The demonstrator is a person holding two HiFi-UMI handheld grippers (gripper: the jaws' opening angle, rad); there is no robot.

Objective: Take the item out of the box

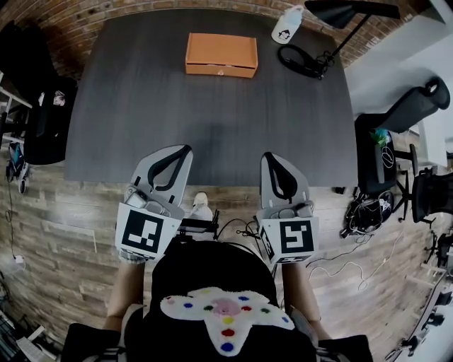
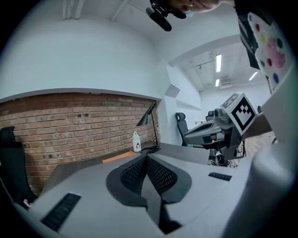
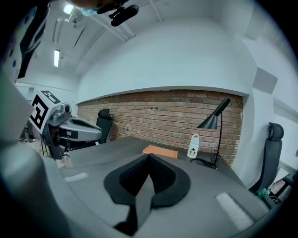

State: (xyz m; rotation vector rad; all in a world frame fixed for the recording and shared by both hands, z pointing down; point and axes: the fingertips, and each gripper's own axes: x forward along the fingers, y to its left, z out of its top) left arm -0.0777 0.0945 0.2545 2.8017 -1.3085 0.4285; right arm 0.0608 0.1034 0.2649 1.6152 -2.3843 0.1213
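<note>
Left hand-held gripper: lower left of centre in the head view, jaws pressed together with nothing between them, tips leaning toward the upper right.
Right hand-held gripper: lower right of centre, jaws likewise closed and empty, pointing up the frame.
Left forearm: rises from the bottom edge.
Right forearm: mirrors it.

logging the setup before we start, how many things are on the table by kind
box: 1
bottle: 1
desk lamp: 1
total: 3
</note>
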